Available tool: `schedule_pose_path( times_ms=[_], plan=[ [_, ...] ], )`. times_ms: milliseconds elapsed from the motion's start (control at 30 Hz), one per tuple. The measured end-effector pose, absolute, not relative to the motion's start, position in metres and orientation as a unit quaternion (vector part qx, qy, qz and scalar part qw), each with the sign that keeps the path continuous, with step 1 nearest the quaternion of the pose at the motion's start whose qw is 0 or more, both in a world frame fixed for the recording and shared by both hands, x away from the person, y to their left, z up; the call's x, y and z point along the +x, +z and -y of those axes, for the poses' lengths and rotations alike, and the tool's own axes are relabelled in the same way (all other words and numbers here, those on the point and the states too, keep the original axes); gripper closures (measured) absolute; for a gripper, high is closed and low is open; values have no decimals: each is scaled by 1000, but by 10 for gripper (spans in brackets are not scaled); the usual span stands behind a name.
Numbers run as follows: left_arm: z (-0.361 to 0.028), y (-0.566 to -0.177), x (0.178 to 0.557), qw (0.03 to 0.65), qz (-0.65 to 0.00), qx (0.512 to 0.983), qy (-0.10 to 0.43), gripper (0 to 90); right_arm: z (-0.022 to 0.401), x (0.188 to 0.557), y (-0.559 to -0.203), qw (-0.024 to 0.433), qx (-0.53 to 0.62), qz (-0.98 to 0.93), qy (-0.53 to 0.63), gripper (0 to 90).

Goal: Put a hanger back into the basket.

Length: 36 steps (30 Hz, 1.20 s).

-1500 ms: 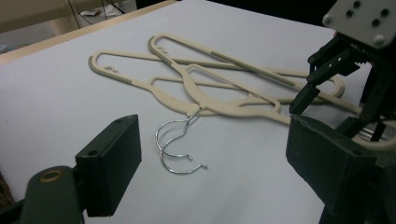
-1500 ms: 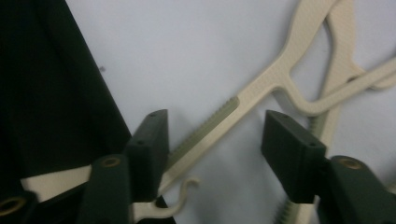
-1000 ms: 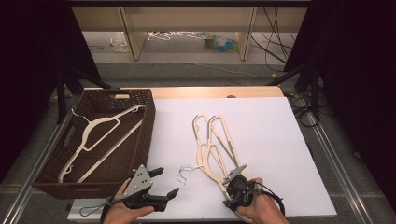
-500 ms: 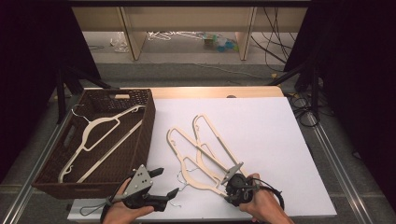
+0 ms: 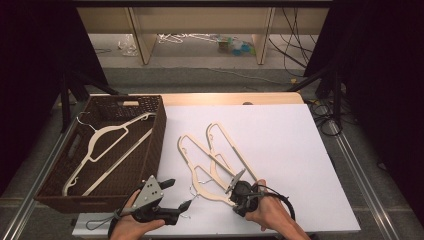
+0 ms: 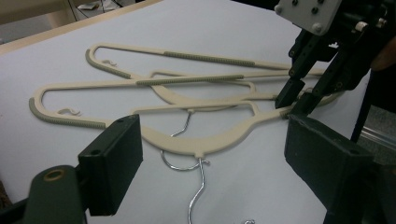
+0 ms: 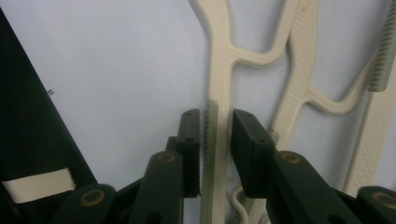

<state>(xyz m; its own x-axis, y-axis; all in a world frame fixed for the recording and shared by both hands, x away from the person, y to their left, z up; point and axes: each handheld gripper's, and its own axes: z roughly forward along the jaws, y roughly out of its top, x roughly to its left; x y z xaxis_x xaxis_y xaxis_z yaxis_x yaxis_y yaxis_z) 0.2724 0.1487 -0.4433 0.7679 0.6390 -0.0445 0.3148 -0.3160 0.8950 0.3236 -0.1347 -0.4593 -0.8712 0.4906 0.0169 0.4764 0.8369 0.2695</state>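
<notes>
Two cream plastic hangers lie crossed on the white table top. The nearer hanger has its wire hook pointing at my left gripper, which stands open just short of the hook with nothing in it. The farther hanger lies partly over it. My right gripper is shut on the ribbed arm end of the nearer hanger. Its jaws have just been opening a little, with the arm still between the pads.
A dark wicker basket stands at the left of the table with one cream hanger lying in it. The white sheet stretches bare to the right and back. Cables and clutter lie on the floor beyond the table.
The two hangers have swung left and fanned apart, drawn along by my right gripper, which shifted a little to the left. My left gripper has stayed where it was.
</notes>
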Motion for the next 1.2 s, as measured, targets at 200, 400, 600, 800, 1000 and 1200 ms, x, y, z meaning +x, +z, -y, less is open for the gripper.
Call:
schedule_pose_path(
  times_ms=[200, 400, 600, 800, 1000, 1200],
  plan=[
    [-146, -444, 275, 491, -293, 802, 175, 203, 135, 326, -458, 23, 250, -959, 130, 795],
    [-135, -451, 286, 456, -270, 826, 191, 249, 153, 332, -440, 8, 239, -959, 149, 795],
    [-125, -457, 300, 419, -236, 849, 216, 283, 167, 329, -422, 18, 211, -967, 143, 794],
    [-113, -466, 313, 383, -194, 872, 235, 317, 179, 322, -413, 18, 199, -969, 147, 794],
    [-102, -472, 317, 358, -156, 890, 235, 316, 186, 321, -411, 13, 192, -970, 145, 793],
    [-96, -476, 321, 342, -149, 893, 251, 313, 187, 320, -408, 10, 188, -971, 147, 793]
  ],
)
